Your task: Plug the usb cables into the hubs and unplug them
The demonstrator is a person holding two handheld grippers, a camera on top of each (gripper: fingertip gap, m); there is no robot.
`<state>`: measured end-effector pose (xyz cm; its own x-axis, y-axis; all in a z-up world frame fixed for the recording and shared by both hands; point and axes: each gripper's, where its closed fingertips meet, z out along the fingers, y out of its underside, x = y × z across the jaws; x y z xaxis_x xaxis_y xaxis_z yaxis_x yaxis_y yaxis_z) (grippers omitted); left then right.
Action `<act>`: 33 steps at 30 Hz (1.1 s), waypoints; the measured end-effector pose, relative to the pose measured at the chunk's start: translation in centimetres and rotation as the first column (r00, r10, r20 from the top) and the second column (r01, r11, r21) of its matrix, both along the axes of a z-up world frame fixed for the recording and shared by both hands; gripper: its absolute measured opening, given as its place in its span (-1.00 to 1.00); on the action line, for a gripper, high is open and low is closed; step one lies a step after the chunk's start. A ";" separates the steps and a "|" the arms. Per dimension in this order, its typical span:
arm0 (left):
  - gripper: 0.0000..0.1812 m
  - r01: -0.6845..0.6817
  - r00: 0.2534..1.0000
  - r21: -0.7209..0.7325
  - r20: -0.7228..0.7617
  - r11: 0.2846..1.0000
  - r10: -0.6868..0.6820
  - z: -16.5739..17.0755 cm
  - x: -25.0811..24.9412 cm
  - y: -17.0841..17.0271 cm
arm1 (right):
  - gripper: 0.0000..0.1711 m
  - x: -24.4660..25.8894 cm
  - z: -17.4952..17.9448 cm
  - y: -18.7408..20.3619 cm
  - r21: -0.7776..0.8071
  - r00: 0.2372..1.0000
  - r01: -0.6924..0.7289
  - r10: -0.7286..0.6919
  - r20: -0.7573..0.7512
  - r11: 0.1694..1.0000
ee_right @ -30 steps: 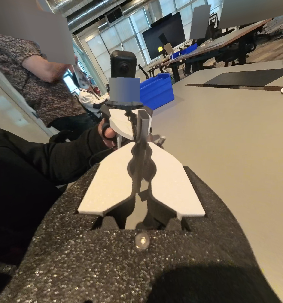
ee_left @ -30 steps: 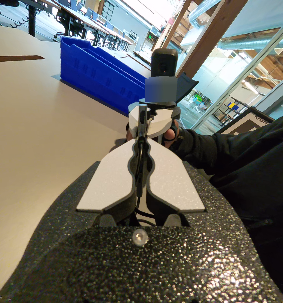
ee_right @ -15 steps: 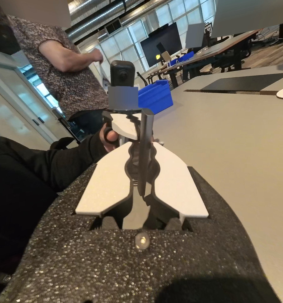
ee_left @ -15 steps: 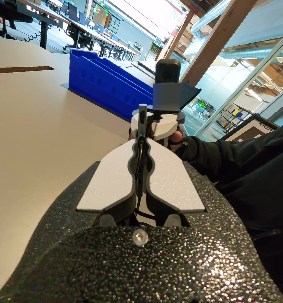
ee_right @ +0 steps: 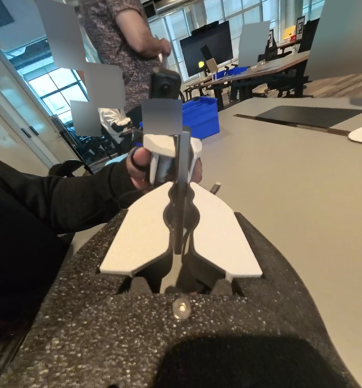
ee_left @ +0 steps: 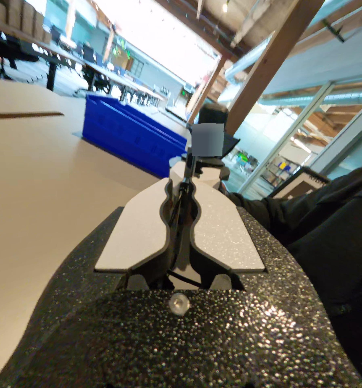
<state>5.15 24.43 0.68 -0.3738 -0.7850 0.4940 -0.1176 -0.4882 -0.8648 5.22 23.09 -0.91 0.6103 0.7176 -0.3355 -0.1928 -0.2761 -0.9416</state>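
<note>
Facing each other above the pale table [ee_left: 49, 189], the two claws met tip to tip. The left gripper [ee_left: 181, 184] was pinched tight on a black usb cable [ee_left: 179, 212], which ran back between its fingers [ee_left: 146, 226] toward the camera, its plug end pointing forward at the far claw. The right gripper [ee_right: 181, 185] was clamped narrow on a slim grey hub [ee_right: 183, 163], held edge-on and upright, rising just past its fingertips and touching the front of the opposite claw. Whether the plug sat in the hub could not be told. Beyond the claws, a blue bin [ee_left: 129, 134] stood on the table; a loose silver plug [ee_right: 215, 187] lay just right of the right claw's tips.
</note>
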 end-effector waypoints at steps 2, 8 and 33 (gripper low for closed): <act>-0.83 -0.055 0.995 -0.043 0.080 0.998 0.059 1.5 -0.6 1.4 | -0.89 0.2 0.4 0.0 0.027 1.000 0.014 -0.014 0.010 1.000; -0.83 -0.279 0.946 -0.085 0.148 0.956 0.289 2.4 -2.6 6.8 | -0.89 1.5 1.7 0.1 0.171 0.987 0.122 -0.138 0.080 0.978; -0.85 -0.604 0.778 0.256 -0.018 0.755 0.628 -2.9 -3.1 12.4 | -0.89 24.3 37.1 -12.4 0.719 0.627 0.582 -0.773 -0.099 0.380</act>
